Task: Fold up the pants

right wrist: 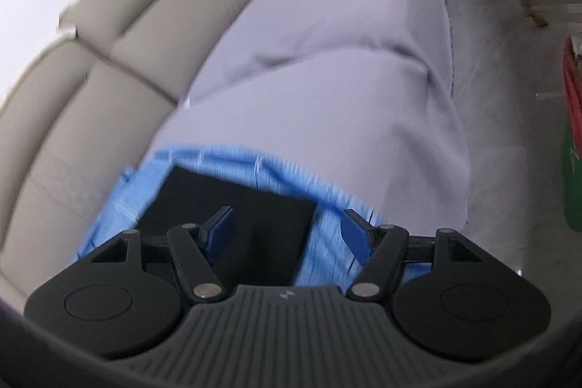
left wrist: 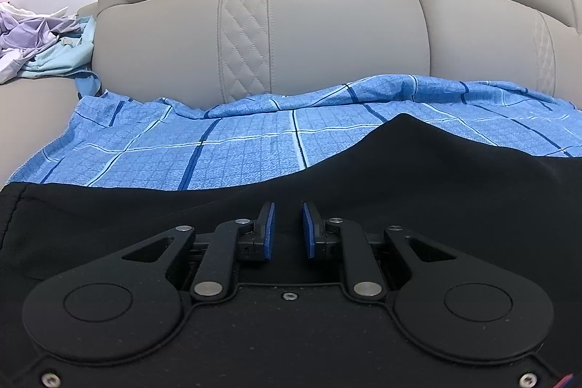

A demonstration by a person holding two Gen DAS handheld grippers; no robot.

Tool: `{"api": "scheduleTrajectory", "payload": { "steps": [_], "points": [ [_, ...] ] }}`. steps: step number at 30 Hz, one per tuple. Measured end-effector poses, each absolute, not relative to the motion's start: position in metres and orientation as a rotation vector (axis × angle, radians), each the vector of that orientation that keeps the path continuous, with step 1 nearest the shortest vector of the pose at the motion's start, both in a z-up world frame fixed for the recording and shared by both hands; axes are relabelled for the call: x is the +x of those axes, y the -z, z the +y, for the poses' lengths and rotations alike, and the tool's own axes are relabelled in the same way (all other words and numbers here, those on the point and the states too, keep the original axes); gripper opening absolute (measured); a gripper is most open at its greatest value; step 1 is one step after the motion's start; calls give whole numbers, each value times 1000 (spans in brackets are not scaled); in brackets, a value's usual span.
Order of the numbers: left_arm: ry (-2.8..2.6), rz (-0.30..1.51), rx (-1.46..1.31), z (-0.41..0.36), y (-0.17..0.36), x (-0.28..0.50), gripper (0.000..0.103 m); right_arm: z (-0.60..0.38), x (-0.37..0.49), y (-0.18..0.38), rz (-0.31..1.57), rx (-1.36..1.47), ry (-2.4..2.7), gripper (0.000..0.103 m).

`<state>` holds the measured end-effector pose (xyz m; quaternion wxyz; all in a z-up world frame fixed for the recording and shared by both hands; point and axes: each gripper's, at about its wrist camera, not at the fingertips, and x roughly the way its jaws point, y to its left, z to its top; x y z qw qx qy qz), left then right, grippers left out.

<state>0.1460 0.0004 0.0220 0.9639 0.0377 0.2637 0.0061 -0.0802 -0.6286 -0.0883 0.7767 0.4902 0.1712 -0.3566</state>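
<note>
The left gripper (left wrist: 288, 228) sits low and level over the couch seat, pointing straight at the backrest, its blue-padded fingers (left wrist: 270, 231) drawn near each other with a narrow gap left between them; nothing shows in that gap except the dark cloth underneath. The right gripper (right wrist: 287, 231) is held higher and tipped downward, looking along the length of the seat, and its fingers (right wrist: 354, 235) are spread wide with nothing between them.

The beige leather sofa (left wrist: 320, 35) fills the background, its backrest stitched with a quilted diamond strip. A blue checked sheet (left wrist: 203, 148) is spread over the seat, bunched where it meets the backrest. At the far left lies a crumpled heap of clothes (left wrist: 40, 39), lilac and pale teal. From the right wrist view a pale lilac cover (right wrist: 327, 71) drapes the rest of the seat beyond the sheet, and a grey floor (right wrist: 509, 60) runs alongside.

The black pants (left wrist: 418, 170) lie on the blue sheet, directly under and ahead of the left fingers, their far edge rising in a hump toward the right. Under the right gripper a flat, square-cornered part of the pants (right wrist: 254, 217) lies mostly below its left finger, while its right finger hangs over blue sheet.
</note>
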Motion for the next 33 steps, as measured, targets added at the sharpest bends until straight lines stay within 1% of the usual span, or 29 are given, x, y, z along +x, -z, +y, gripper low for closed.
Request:
{"api": "scheduleTrajectory", "payload": {
  "steps": [4, 7, 10, 11, 12, 13, 14, 16, 17, 20, 21, 22, 23, 24, 25, 26, 27, 28, 30, 31, 33],
  "points": [
    [-13, 535, 76, 0, -22, 146, 17, -618, -69, 89, 379, 1069, 675, 72],
    [-13, 535, 76, 0, -22, 146, 17, -617, -63, 88, 407, 1014, 689, 71],
    [-13, 536, 77, 0, -22, 146, 17, -623, -64, 89, 369, 1026, 680, 69],
    [-13, 536, 77, 0, -22, 146, 17, -627, -64, 88, 369, 1040, 682, 63],
    [-13, 536, 77, -1, -22, 146, 17, -628, -64, 85, 378, 1048, 697, 46],
    [-13, 536, 78, 0, -22, 146, 17, -626, -62, 81, 390, 1030, 702, 40],
    [-13, 536, 78, -1, -22, 146, 17, -622, -58, 78, 402, 1006, 691, 37],
    [-13, 537, 78, 0, -22, 146, 17, -618, -50, 79, 432, 972, 665, 39],
    [-13, 537, 76, 0, -22, 146, 17, -618, -48, 83, 444, 971, 678, 49],
    [-13, 538, 74, -1, -23, 146, 17, -624, -51, 90, 374, 1023, 702, 47],
    [-13, 539, 75, -1, -23, 146, 17, -625, -53, 89, 355, 1054, 697, 37],
    [-13, 539, 75, -1, -23, 146, 17, -621, -52, 86, 356, 1040, 693, 33],
    [-14, 539, 76, -1, -23, 146, 17, -617, -49, 84, 380, 996, 708, 22],
    [-14, 538, 76, -1, -23, 146, 17, -614, -43, 83, 426, 921, 730, 16],
    [-13, 539, 75, 0, -23, 146, 17, -613, -37, 84, 452, 884, 742, 20],
    [-12, 540, 73, 0, -23, 146, 17, -614, -37, 84, 444, 890, 745, 21],
    [-12, 541, 70, 0, -23, 146, 17, -616, -39, 82, 431, 921, 747, 20],
    [-11, 541, 66, 1, -23, 146, 17, -617, -41, 80, 412, 952, 749, 22],
    [-11, 542, 57, 1, -24, 146, 17, -614, -44, 75, 398, 970, 793, 37],
    [-10, 542, 53, 2, -24, 147, 17, -610, -45, 72, 402, 961, 812, 41],
    [-12, 542, 48, 2, -24, 147, 17, -600, -53, 65, 393, 967, 849, 61]
  ]
}}
